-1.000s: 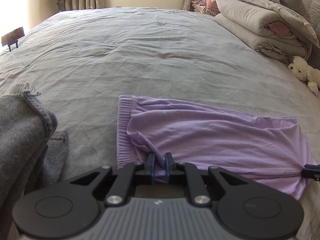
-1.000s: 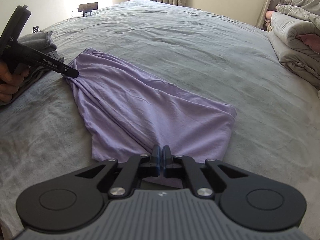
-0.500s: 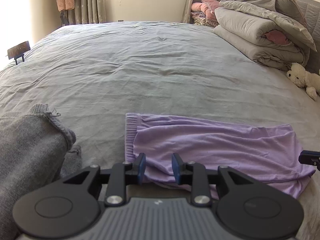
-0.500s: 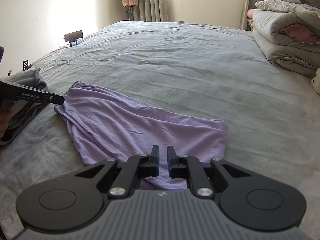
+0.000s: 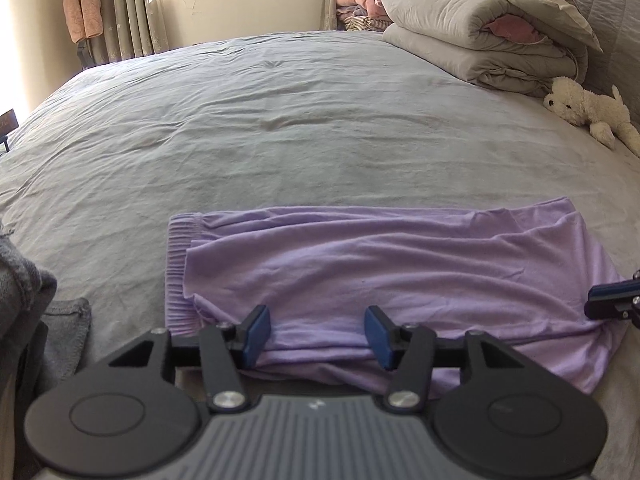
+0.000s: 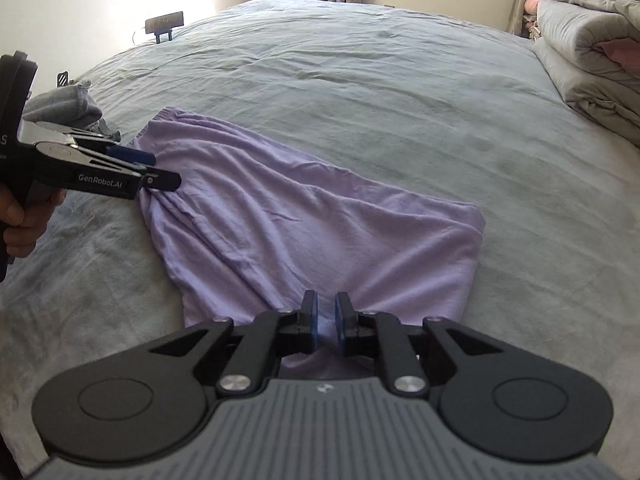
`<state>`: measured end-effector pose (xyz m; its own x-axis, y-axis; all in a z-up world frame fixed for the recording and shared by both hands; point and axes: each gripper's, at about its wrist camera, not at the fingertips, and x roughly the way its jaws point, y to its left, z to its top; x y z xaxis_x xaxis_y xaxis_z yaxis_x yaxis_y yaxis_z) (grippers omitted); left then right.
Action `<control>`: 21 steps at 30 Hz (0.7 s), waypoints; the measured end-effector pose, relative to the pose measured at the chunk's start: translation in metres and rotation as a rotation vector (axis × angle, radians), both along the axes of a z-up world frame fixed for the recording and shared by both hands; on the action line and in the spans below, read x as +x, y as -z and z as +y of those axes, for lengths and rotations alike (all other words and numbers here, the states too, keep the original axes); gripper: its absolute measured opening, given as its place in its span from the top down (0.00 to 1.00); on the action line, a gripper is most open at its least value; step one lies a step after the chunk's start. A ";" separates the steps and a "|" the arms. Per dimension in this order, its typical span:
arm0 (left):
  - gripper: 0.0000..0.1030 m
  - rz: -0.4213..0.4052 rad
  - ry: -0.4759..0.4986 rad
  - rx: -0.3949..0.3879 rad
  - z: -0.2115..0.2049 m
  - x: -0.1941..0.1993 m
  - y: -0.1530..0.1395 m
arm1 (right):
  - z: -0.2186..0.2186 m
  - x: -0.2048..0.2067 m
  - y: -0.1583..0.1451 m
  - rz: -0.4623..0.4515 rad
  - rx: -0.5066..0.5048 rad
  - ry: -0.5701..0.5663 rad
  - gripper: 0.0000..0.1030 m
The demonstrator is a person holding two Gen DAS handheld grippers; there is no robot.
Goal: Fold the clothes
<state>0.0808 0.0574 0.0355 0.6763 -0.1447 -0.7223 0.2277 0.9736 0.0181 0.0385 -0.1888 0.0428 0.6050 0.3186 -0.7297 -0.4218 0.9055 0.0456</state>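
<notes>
The left gripper (image 5: pixel 318 334) was opening, its blue pads (image 5: pixel 256 334) standing well apart on either side of the near edge of the lilac garment (image 5: pixel 384 264) and pressing on nothing. That garment lay folded lengthwise into a long band on the grey bedspread (image 5: pixel 280 128), its ribbed waistband at the left end, with a pile of grey knitwear (image 5: pixel 28 304) just beyond it. At the right end, the right gripper (image 6: pixel 326 322) stood with its jaws only narrowly parted over the fabric's near edge; a clear gap showed between the pads, so it seemed to have let go too. One fold looked finished and laid down; a crosswise fold, and the grey pile, seemingly remained.
</notes>
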 end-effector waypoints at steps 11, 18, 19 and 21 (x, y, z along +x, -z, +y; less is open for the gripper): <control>0.45 0.015 0.022 0.016 -0.002 -0.004 0.004 | 0.017 0.049 -0.002 -0.160 -0.050 0.042 0.59; 0.44 0.025 0.025 0.007 0.000 -0.003 0.004 | 0.039 0.029 0.017 -0.160 -0.229 -0.115 0.80; 0.44 0.027 0.024 0.004 0.001 -0.003 0.004 | 0.039 0.026 0.016 -0.163 -0.242 -0.130 0.80; 0.44 0.028 0.024 0.003 0.001 -0.003 0.005 | 0.039 0.026 0.020 -0.148 -0.242 -0.137 0.80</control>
<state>0.0781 0.0589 0.0305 0.6524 -0.1585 -0.7411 0.2511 0.9679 0.0141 0.0641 -0.1496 0.0229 0.6738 0.2327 -0.7013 -0.5268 0.8168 -0.2351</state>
